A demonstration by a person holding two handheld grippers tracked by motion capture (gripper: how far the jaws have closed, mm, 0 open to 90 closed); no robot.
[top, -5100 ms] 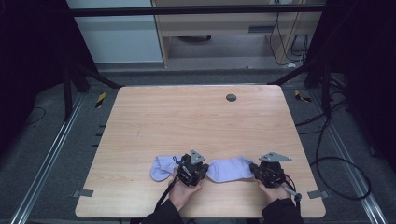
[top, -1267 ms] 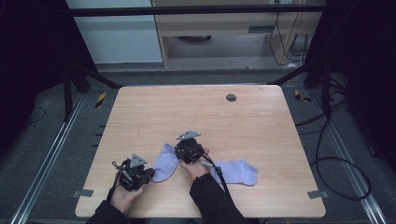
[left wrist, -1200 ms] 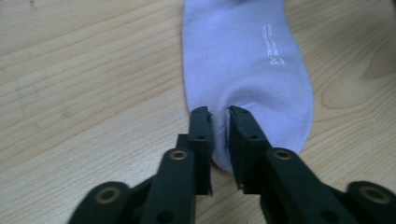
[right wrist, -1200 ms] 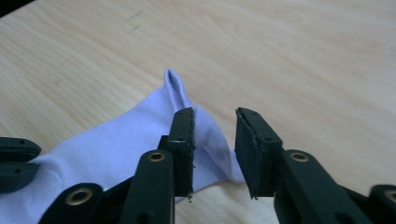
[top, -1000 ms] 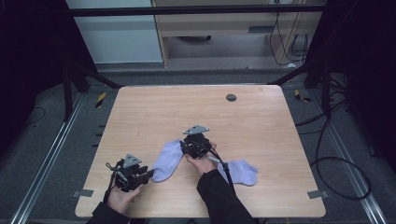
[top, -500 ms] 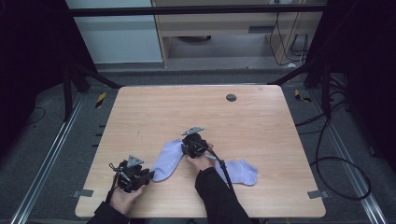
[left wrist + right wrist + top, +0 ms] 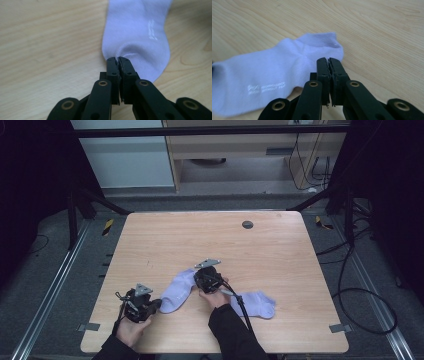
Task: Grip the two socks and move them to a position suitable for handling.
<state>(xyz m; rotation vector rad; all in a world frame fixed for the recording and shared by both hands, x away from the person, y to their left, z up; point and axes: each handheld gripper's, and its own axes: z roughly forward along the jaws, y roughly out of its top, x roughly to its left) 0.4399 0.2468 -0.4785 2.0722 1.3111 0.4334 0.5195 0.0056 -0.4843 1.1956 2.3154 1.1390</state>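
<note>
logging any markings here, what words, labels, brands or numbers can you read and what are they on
Sock: a small white logo and two lines of print on its side, too blurred to read.
Same sock, left gripper view: a faint white mark, too small to read.
No other text is readable: none on the table, none on the other sock.

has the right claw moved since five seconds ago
Yes. The right claw has gone left and a little farther up the table, from the near right part to the middle, closer below the dark disc.

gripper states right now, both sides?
Left gripper: jaws closed, pinching the near end of the sock.
Right gripper: jaws closed at the same sock's other end; grip on fabric cannot be told.
</note>
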